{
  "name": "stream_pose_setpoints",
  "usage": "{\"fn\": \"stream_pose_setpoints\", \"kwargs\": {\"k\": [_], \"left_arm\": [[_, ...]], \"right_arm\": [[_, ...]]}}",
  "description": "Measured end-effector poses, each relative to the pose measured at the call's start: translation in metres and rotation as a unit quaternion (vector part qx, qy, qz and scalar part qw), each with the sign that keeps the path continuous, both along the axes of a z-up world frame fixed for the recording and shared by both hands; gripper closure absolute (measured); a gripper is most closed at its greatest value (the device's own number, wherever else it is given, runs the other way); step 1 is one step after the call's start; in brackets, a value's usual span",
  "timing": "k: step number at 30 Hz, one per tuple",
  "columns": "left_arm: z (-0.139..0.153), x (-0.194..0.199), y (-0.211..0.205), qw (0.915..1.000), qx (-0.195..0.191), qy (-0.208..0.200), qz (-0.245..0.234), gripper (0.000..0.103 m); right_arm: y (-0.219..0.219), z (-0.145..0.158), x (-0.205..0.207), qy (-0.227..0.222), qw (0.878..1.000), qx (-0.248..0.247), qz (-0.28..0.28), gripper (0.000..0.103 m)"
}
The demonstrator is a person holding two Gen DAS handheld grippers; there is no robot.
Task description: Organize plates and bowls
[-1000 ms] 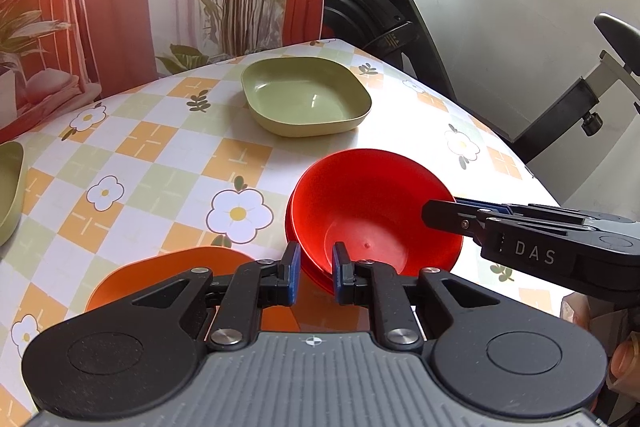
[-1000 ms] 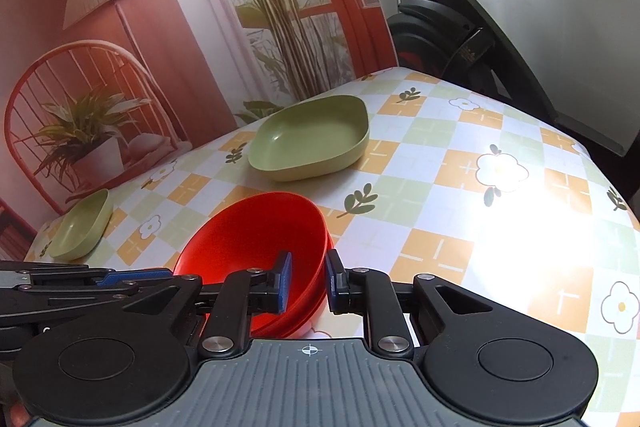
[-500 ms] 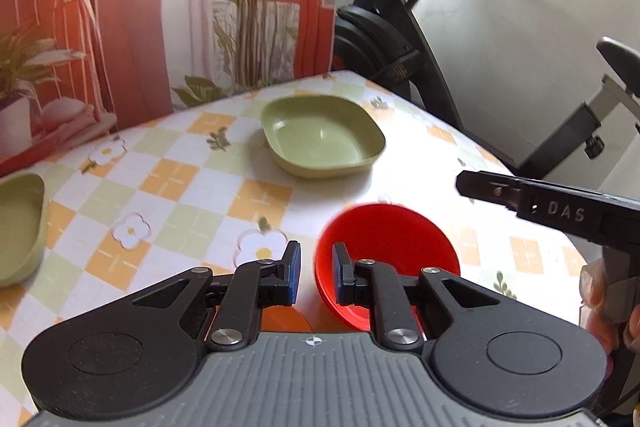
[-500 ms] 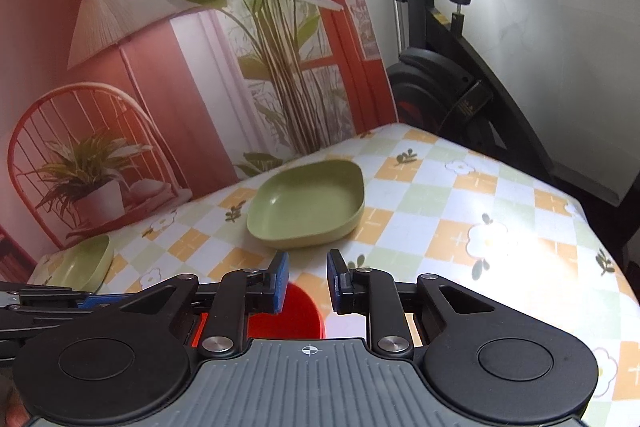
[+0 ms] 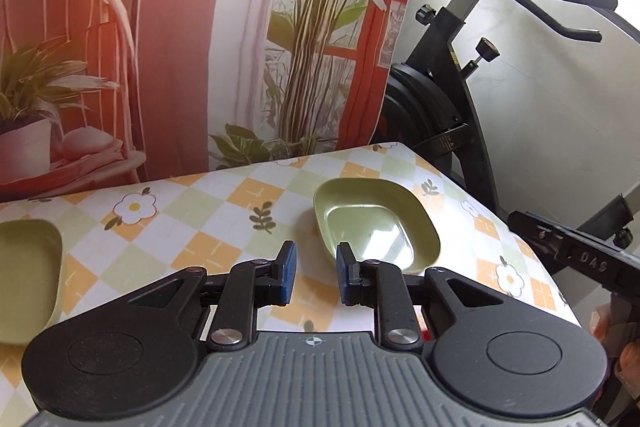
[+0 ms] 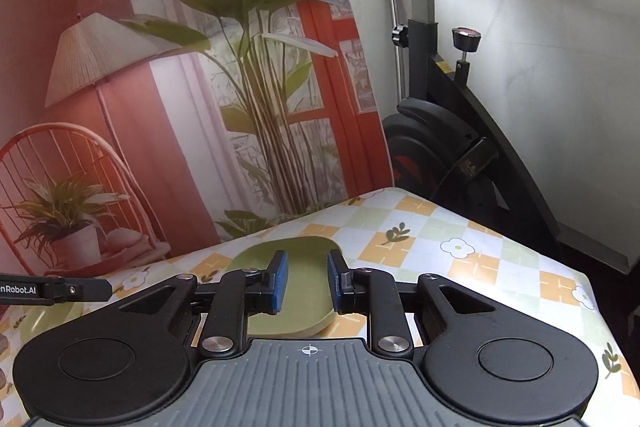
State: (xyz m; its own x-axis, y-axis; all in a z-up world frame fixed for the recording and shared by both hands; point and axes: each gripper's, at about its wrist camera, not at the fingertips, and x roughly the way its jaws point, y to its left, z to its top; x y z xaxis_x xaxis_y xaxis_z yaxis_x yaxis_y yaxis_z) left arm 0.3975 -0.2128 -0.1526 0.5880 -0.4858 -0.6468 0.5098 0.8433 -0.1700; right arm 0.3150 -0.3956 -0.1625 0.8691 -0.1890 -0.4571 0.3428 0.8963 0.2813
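While both grippers hang above the checked tablecloth [image 5: 224, 211], the left gripper [image 5: 313, 277] has its blue-padded fingers a little apart with nothing between them, and the right gripper [image 6: 304, 281] likewise stands slightly parted and empty. Taking the green square bowl [image 5: 376, 233] as the mark, it rests on the cloth just beyond both grippers' fingertips, a second green dish [image 5: 28, 275] lies well off to its left at the cloth's edge, and an exercise bike [image 6: 452, 131] stands behind it to the right
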Motion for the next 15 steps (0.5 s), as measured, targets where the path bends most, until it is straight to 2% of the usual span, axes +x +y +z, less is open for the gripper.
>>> {"fn": "stream_pose_setpoints", "kwargs": {"k": [4,15], "left_arm": [[-0.01,0.021,-0.02,0.9999,0.001,0.007,-0.008,0.08],[-0.054,0.065,-0.074,0.9981,0.045,0.034,-0.024,0.08]], "right_arm": [[-0.017,-0.023,0.028,0.022,1.0,-0.002,0.009,0.082],[-0.041,-0.071,0.082,0.044,0.999,0.01,0.021,0.082]]}}
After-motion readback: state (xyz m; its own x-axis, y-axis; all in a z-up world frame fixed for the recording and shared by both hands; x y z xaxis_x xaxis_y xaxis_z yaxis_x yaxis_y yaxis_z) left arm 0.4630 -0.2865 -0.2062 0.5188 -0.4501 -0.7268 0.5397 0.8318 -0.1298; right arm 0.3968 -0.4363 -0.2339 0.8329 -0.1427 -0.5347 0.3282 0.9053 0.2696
